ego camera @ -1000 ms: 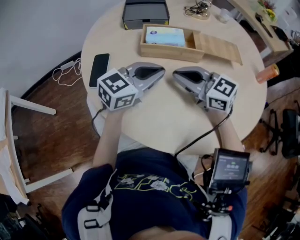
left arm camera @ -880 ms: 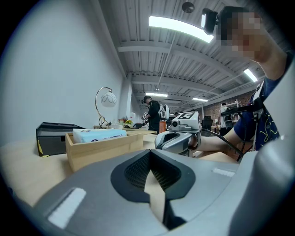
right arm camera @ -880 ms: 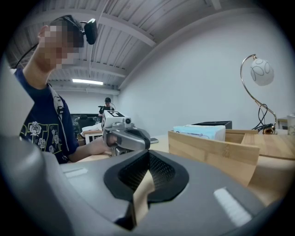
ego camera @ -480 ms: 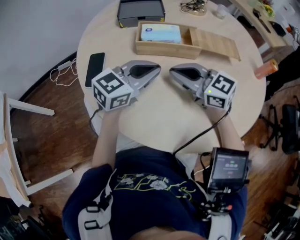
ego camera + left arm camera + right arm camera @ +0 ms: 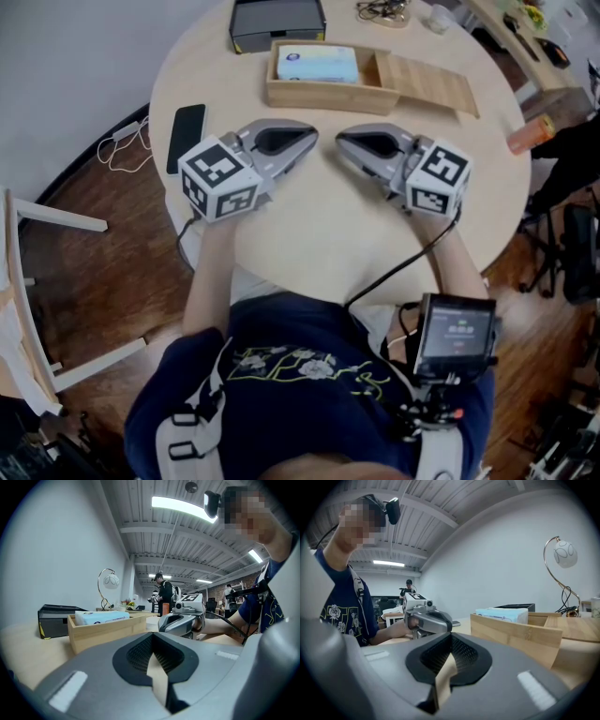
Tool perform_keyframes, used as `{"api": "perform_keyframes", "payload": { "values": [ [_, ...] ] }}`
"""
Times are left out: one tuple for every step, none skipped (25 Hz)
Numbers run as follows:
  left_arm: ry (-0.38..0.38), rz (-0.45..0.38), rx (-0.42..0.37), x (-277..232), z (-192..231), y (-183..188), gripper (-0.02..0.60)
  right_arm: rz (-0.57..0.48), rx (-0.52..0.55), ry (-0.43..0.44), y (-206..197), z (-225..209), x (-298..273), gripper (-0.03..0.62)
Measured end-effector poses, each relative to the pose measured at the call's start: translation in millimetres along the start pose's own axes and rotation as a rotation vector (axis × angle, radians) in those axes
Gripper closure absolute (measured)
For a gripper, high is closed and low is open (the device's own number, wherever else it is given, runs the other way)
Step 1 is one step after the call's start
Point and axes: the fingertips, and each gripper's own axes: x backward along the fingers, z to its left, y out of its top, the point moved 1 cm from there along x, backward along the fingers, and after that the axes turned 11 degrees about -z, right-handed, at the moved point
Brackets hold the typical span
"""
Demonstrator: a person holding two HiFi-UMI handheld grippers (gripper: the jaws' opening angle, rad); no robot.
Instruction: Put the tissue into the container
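Note:
A pale blue tissue pack (image 5: 317,64) lies inside the left part of an open wooden box (image 5: 323,94) at the far side of the round table (image 5: 328,234); the box's slatted lid (image 5: 427,82) is slid out to the right. The same pack (image 5: 101,617) (image 5: 502,615) shows above the box wall in both gripper views. My left gripper (image 5: 314,138) rests on the table in front of the box, shut and holding nothing. Facing it, my right gripper (image 5: 339,141) also rests shut with nothing in it. Their tips point toward each other, a small gap apart.
A black phone (image 5: 187,137) lies left of my left gripper. A dark grey case (image 5: 277,21) sits behind the box, with a tangle of cable (image 5: 384,11) beside it. An orange can (image 5: 532,135) lies at the table's right edge. A white chair (image 5: 28,281) stands at left.
Both grippers stay put and shut. The head camera has shifted slightly, so the table and box sit a bit higher and further left in the view.

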Motion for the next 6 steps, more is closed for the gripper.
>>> {"api": "perform_keyframes", "payload": {
  "values": [
    [-0.002, 0.0, -0.002, 0.0, 0.1, 0.1, 0.58, 0.0, 0.0, -0.001, 0.1, -0.2, -0.2, 0.591],
    [-0.001, 0.0, -0.002, 0.1, 0.2, 0.4, 0.58, 0.0, 0.001, -0.001, 0.4, -0.2, -0.2, 0.591],
    [0.001, -0.001, -0.001, 0.1, 0.1, 0.7, 0.578, -0.001, 0.003, -0.001, 0.8, -0.1, -0.2, 0.591],
    [0.002, -0.001, -0.001, 0.0, 0.0, 1.0, 0.578, -0.001, 0.005, -0.002, 1.3, 0.0, -0.1, 0.591],
    [0.001, -0.001, -0.003, -0.1, -0.3, 1.3, 0.58, -0.001, 0.007, -0.002, 1.8, 0.1, 0.1, 0.591],
    [0.0, -0.001, -0.004, -0.3, -0.5, 1.4, 0.58, 0.0, 0.009, -0.003, 2.2, 0.1, 0.2, 0.591]
  ]
}}
